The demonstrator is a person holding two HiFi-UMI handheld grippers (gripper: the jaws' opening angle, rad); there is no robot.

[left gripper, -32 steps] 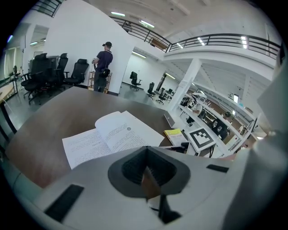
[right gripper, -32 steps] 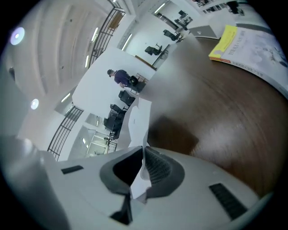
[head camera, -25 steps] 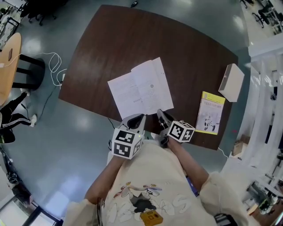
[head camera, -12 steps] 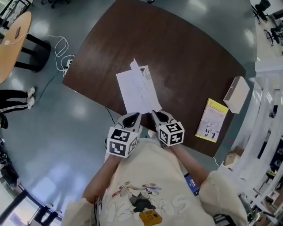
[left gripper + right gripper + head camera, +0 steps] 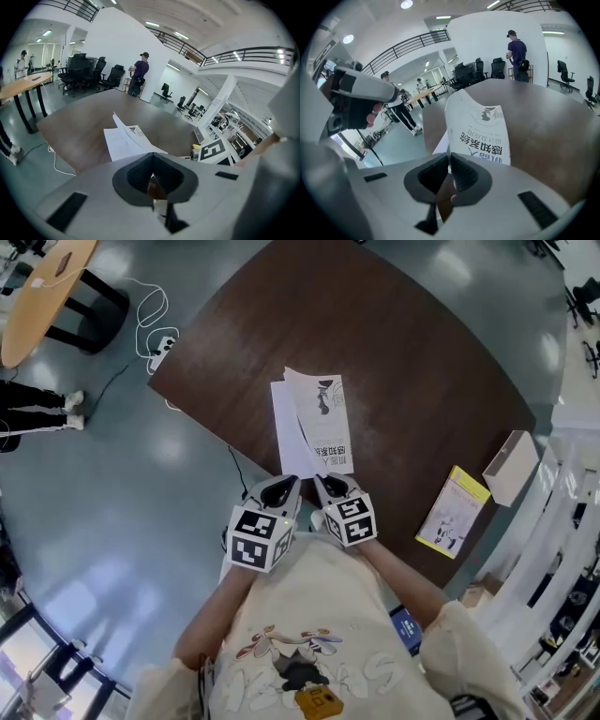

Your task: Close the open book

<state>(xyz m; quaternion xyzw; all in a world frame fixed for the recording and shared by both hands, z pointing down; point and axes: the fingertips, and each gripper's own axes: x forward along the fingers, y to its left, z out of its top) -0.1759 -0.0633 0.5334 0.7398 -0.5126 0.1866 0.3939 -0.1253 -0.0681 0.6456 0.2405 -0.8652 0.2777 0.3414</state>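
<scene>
— At the near edge of the table [image 5: 422,362], which step is in hand?
— Fold-over. My right gripper [image 5: 321,480] is clamped on the front cover [image 5: 480,133]. The book [image 5: 314,432] lies just ahead of both grippers, its cover draped over the pages [image 5: 284,423] but not yet flat. My left gripper [image 5: 289,482] is closed, with nothing seen between its jaws.
— Change from one second ago?
— The book lay spread, white pages up. Now the printed cover faces up.
— Next move?
— I judge: lower the cover flat, then release.
</scene>
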